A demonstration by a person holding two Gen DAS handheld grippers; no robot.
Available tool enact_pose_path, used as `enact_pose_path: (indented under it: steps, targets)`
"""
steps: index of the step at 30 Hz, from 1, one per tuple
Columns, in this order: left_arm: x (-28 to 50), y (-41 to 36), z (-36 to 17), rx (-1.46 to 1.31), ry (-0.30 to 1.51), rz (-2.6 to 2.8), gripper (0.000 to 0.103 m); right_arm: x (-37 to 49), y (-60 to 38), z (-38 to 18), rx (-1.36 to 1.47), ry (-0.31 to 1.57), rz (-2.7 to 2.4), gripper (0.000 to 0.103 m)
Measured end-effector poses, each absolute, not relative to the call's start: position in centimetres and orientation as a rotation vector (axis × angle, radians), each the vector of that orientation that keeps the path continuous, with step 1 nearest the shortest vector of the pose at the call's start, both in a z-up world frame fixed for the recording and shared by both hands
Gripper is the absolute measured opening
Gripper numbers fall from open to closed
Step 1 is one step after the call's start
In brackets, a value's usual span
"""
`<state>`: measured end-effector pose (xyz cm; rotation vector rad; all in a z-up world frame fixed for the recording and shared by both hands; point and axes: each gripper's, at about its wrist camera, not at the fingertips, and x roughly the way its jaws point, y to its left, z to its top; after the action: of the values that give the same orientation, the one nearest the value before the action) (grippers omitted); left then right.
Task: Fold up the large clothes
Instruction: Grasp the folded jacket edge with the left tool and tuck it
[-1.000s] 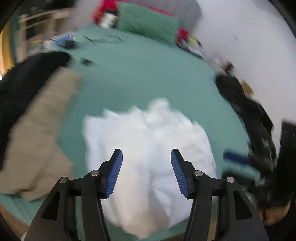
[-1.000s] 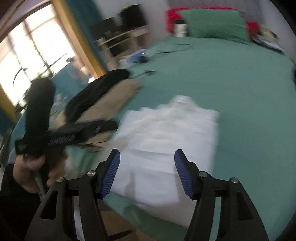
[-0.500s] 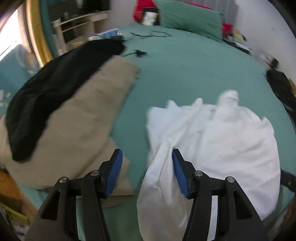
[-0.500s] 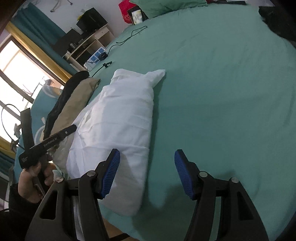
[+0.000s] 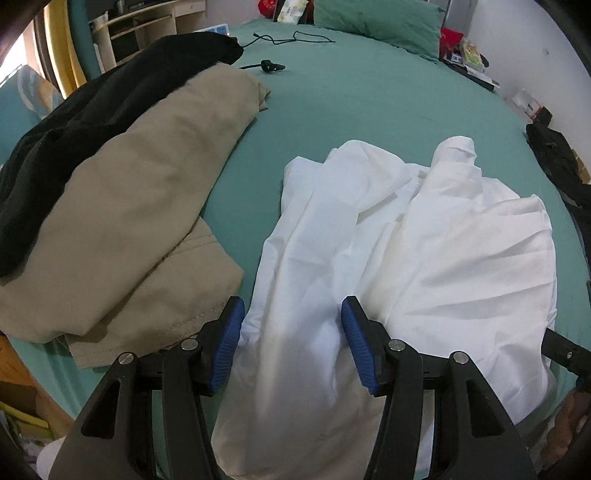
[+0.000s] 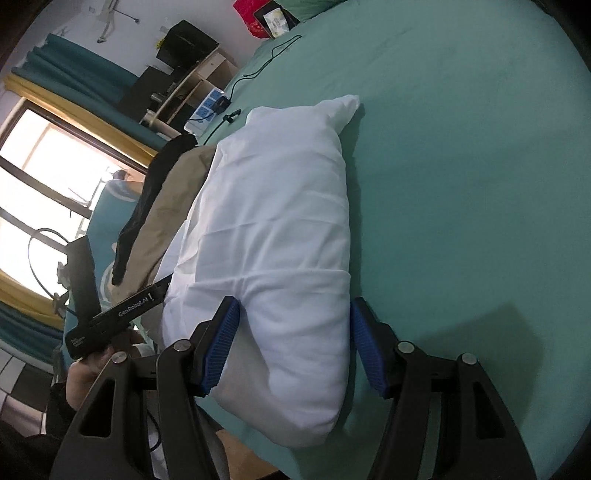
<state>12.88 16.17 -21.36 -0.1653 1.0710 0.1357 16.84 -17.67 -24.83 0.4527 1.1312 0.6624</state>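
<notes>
A large white garment (image 5: 424, 240) lies rumpled on the green bed sheet (image 5: 369, 103), its near end at the bed's front edge. My left gripper (image 5: 291, 314) hangs open just above the garment's left near part, nothing pinched between its blue pads (image 5: 231, 332). In the right wrist view the same white garment (image 6: 280, 221) runs away from me. My right gripper (image 6: 293, 314) is open and low over its near end, with the cloth's bulge between the spread fingers. The left gripper's black body (image 6: 122, 314) shows beside the garment, held by a hand.
A tan garment (image 5: 129, 206) and a black one (image 5: 92, 110) are piled left of the white one. A cable (image 5: 291, 37) and a green pillow (image 5: 376, 18) lie at the far end. Dark clothes (image 5: 557, 162) sit at the right edge. A shelf unit (image 6: 192, 85) and a window (image 6: 44, 177) stand left.
Both grippers have dropped and tilted down toward the white garment's near end. The right view has rolled. Both stayed open.
</notes>
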Motion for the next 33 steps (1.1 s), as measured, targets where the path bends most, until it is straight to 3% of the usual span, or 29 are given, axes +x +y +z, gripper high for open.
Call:
enact_pose_path:
  steps: [3, 6, 10, 11, 13, 16, 29, 32, 33]
  targets:
    - [13.0, 16.1, -21.3, -0.161, 1.068, 0.138, 0.058, 16.8, -17.6, -24.8, 0.438, 1.127, 0.651, 0.058]
    - [13.1, 16.1, -21.5, -0.176, 1.065, 0.135, 0.058, 16.5, -16.8, -24.5, 0.357, 1.122, 0.626, 0.037]
    - [12.6, 16.0, -21.4, -0.220, 1.068, 0.074, 0.057, 16.3, -16.3, -23.6, 0.263, 1.110, 0.594, 0.023]
    - [12.5, 15.9, -21.4, -0.231, 1.065, 0.061, 0.053, 16.3, -16.2, -23.4, 0.241, 1.104, 0.584, 0.021]
    - [12.2, 15.4, -21.0, -0.195, 1.049, 0.060, 0.022, 16.0, -16.0, -22.8, 0.196, 1.096, 0.567, 0.020]
    - [11.6, 14.4, -20.1, -0.159, 1.005, 0.054, 0.011, 15.5, -16.2, -22.0, 0.134, 1.083, 0.546, 0.019]
    - [10.9, 9.0, -18.9, -0.170, 1.025, -0.063, 0.011, 12.4, -22.6, -20.3, 0.035, 1.054, 0.379, 0.018]
    - [11.0, 7.2, -19.0, -0.134, 1.036, -0.059, 0.022, 11.7, -25.1, -20.1, 0.027, 1.046, 0.330, 0.018]
    - [11.0, 6.8, -18.9, -0.133, 1.037, -0.058, 0.031, 11.5, -25.5, -19.9, 0.024, 1.043, 0.318, 0.018]
